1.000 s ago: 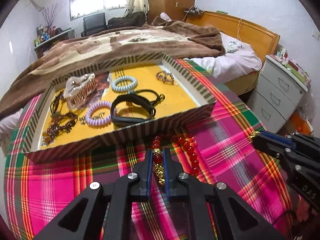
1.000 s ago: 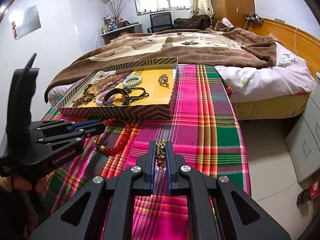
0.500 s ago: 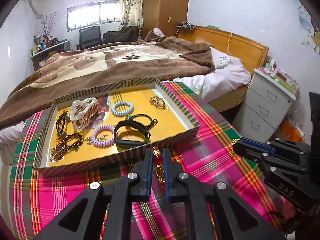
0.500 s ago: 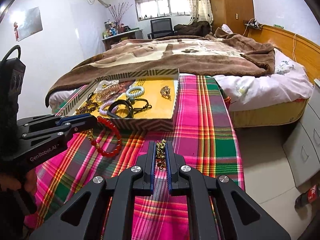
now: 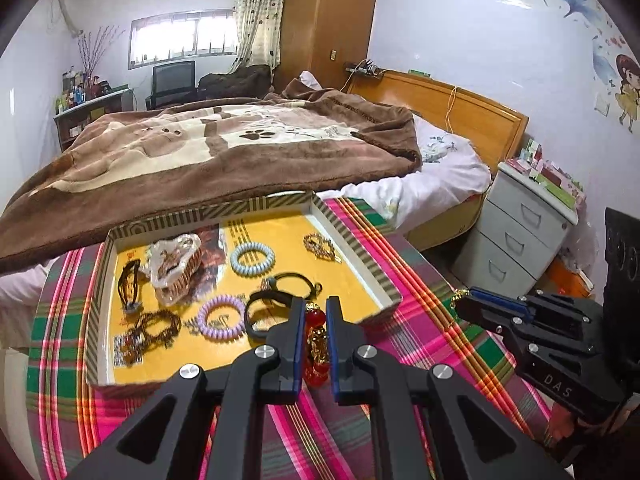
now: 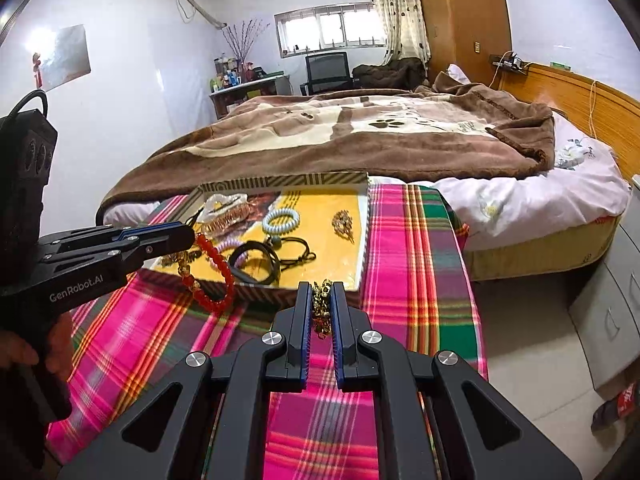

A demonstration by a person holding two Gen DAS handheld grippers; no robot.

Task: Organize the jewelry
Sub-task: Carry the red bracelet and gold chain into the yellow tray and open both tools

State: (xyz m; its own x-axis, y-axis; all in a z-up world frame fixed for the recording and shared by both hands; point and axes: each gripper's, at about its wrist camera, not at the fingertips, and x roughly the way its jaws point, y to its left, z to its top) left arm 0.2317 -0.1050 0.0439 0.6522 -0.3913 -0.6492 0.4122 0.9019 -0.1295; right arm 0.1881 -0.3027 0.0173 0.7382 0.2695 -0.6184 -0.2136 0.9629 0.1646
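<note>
The left claw [image 5: 313, 336] is closed on a red bead bracelet [image 5: 317, 354] with gold charms. In the left wrist view the beads sit clamped between the blue pads at lower centre of the frame. In the right wrist view the same bracelet [image 6: 214, 270] hangs as a loop from the claw tip at centre left, above the plaid cloth [image 6: 404, 248] that covers the bench.

The right claw [image 6: 321, 308] is closed on a gold chain piece [image 6: 321, 306], which bunches between its pads at lower centre of the frame. In the left wrist view this claw [image 5: 466, 300] enters from the right edge, with a small gold bit showing at its tip.

The striped tray [image 5: 360, 258] with a yellow floor lies on the cloth at centre of the frame, just beyond both claws. It holds:
- a pale blue coil hair tie [image 5: 253, 254], upper centre;
- a lilac coil hair tie [image 5: 221, 317], lower centre;
- a black band [image 5: 264, 316] and black cord [image 5: 296, 282];
- a clear hair clip [image 5: 174, 262], upper left;
- a gold ornament [image 5: 320, 245], upper right;
- dark beaded pieces [image 5: 154, 326] at lower left, possibly bracelets; the detail is too fine to confirm.

A bed with a brown blanket [image 5: 200, 152] fills the upper half of the frame behind the tray.
</note>
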